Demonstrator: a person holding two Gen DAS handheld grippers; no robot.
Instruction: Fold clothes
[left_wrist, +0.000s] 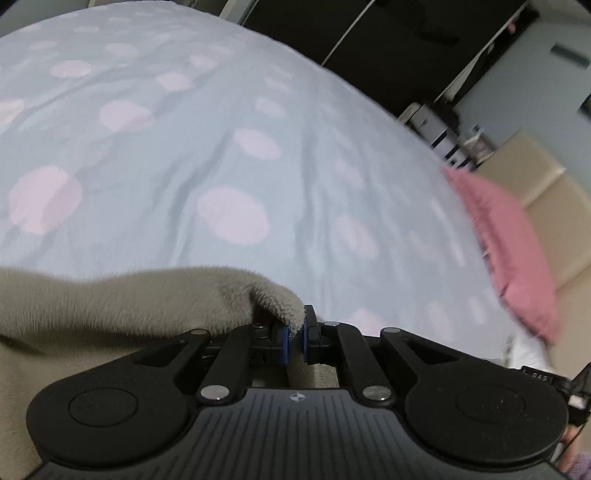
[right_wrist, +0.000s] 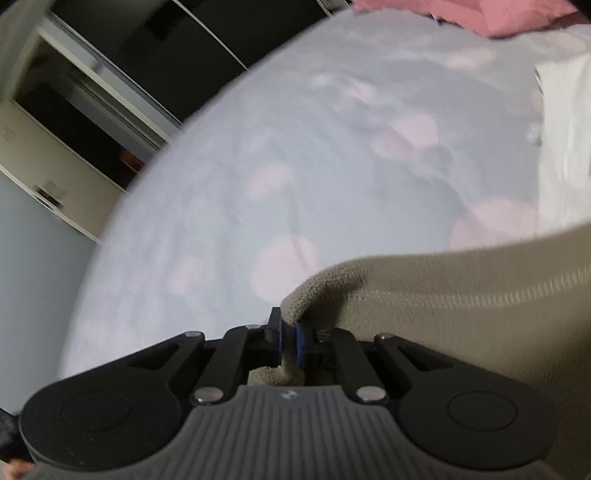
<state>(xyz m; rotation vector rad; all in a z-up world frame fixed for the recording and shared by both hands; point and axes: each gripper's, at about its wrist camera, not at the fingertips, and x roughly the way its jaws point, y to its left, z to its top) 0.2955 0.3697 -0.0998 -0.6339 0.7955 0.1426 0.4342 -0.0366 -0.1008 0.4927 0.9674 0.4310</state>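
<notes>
Beige fleece fills the lower left of the left wrist view: the garment (left_wrist: 110, 302) is a soft, fuzzy cloth whose corner curls over to the right and runs down between the blue pads of the left gripper (left_wrist: 294, 338). The jaws stand nearly together, pinching that folded corner. Beyond the fleece spreads the bed (left_wrist: 221, 110), covered in pale blue cloth with large pink dots and shallow creases. Further right, at the bed's edge, lies a pink cloth (left_wrist: 506, 243), blurred. Behind it stand dark cabinet fronts (left_wrist: 388, 48) with pale frames, and a tan floor shows to the far right.

In the right wrist view the dark cabinet fronts (right_wrist: 155, 44) and pale frames sit at the left, tilted. The dotted blue bed (right_wrist: 258, 166) crosses the middle, smeared by motion blur. At the lower centre the right gripper (right_wrist: 289, 341) has its jaws drawn close, clamped on a rolled edge of the same beige garment (right_wrist: 461, 295), with a little fleece visible below the pads too. From that pinch the cloth stretches away to the right, showing a stitched seam line. Above it at the right edge lies something white (right_wrist: 565, 147), too blurred to identify, and the pink cloth (right_wrist: 480, 14) sits at the top right.
</notes>
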